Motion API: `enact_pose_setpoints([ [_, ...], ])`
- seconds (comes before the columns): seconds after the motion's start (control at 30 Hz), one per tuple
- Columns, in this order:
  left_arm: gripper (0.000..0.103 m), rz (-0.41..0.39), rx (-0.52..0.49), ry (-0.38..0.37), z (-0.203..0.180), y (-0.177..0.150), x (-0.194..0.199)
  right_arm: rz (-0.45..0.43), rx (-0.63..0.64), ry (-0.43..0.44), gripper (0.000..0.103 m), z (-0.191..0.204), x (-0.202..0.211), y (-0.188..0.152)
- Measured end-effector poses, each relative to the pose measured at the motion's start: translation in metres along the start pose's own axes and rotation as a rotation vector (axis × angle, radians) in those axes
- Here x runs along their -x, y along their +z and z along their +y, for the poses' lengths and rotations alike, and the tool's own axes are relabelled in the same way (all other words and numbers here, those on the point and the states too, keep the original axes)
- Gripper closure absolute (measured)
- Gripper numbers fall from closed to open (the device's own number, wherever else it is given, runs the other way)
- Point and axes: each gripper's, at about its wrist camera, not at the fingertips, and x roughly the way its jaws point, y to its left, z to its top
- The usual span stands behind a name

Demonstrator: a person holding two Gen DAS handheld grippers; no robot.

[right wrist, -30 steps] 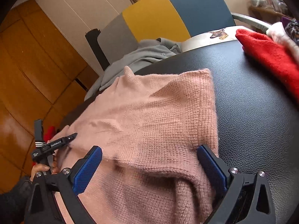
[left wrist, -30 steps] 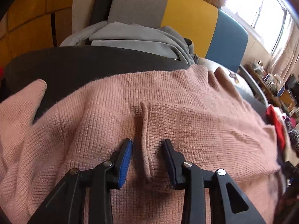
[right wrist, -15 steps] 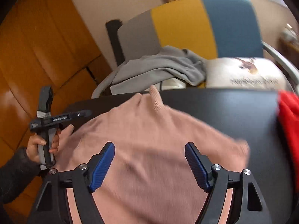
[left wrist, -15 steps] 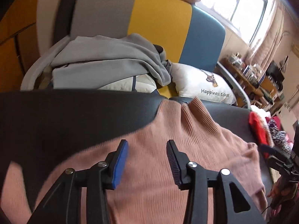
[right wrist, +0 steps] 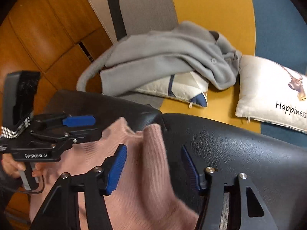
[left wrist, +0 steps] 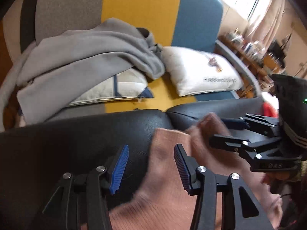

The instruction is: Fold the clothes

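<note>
A pink knitted sweater [left wrist: 172, 197] lies on the black leather surface [left wrist: 76, 138], its collar end toward the far edge. My left gripper [left wrist: 150, 163] is open over the sweater's left collar edge and holds nothing. In the right wrist view the sweater [right wrist: 145, 182] lies under my right gripper [right wrist: 153, 164], which is open and empty above the collar. The right gripper shows in the left wrist view [left wrist: 226, 132] at the right. The left gripper shows in the right wrist view [right wrist: 90, 128] at the left.
Beyond the black surface stands a grey, yellow and blue sofa [left wrist: 142, 7] with a grey garment [left wrist: 86, 51] over a cushion and a white pillow [left wrist: 201, 72]. A red cloth [left wrist: 268, 108] lies at the right. Wooden panels [right wrist: 38, 34] are on the left.
Both grippers have moved forward over the sweater to its collar end and come close together. The left gripper let go of the fold it straddled. Both stay open.
</note>
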Motion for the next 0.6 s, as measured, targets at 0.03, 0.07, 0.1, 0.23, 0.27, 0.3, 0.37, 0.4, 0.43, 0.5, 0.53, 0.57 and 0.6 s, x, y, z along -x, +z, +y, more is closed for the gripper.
enact_pose_setpoints([
  [0.03,0.054,0.017,-0.004,-0.005,0.000,0.000,-0.005,0.007,-0.001,-0.005,0.064,-0.001,-0.005,0.001],
  [0.07,0.055,0.033,-0.010,-0.013,-0.001,0.000,-0.009,0.001,-0.003,-0.006,0.067,0.000,-0.005,0.001],
  [0.1,0.062,0.032,-0.011,-0.015,-0.002,0.000,-0.011,0.000,-0.023,0.006,0.070,-0.002,-0.005,0.000],
  [0.23,0.098,-0.013,0.048,-0.076,0.002,-0.001,-0.001,0.021,-0.098,0.030,0.095,-0.011,-0.002,0.001],
  [0.27,0.098,-0.032,0.065,-0.094,0.004,-0.002,0.004,0.011,-0.094,0.024,0.095,-0.010,0.002,0.000],
  [0.3,0.099,-0.053,0.083,-0.115,0.006,-0.004,0.013,-0.012,-0.087,0.029,0.095,-0.008,0.009,-0.002],
  [0.37,0.099,-0.097,0.119,-0.162,0.010,-0.010,0.030,-0.061,-0.076,0.045,0.095,-0.003,0.024,-0.005],
  [0.4,0.099,-0.112,0.128,-0.173,0.012,-0.012,0.037,-0.086,-0.073,0.056,0.095,-0.001,0.033,-0.008],
  [0.43,0.099,-0.128,0.141,-0.186,0.013,-0.016,0.046,-0.110,-0.065,0.070,0.095,0.003,0.044,-0.011],
  [0.5,0.099,-0.159,0.148,-0.205,0.013,-0.025,0.062,-0.133,-0.052,0.081,0.095,0.008,0.059,-0.019],
  [0.53,0.099,-0.175,0.151,-0.214,0.013,-0.030,0.071,-0.143,-0.046,0.089,0.095,0.011,0.066,-0.023],
  [0.57,0.099,-0.185,0.149,-0.219,0.011,-0.036,0.077,-0.153,-0.039,0.097,0.095,0.014,0.072,-0.027],
  [0.6,0.099,-0.193,0.145,-0.223,0.010,-0.043,0.084,-0.161,-0.037,0.104,0.095,0.017,0.078,-0.033],
])
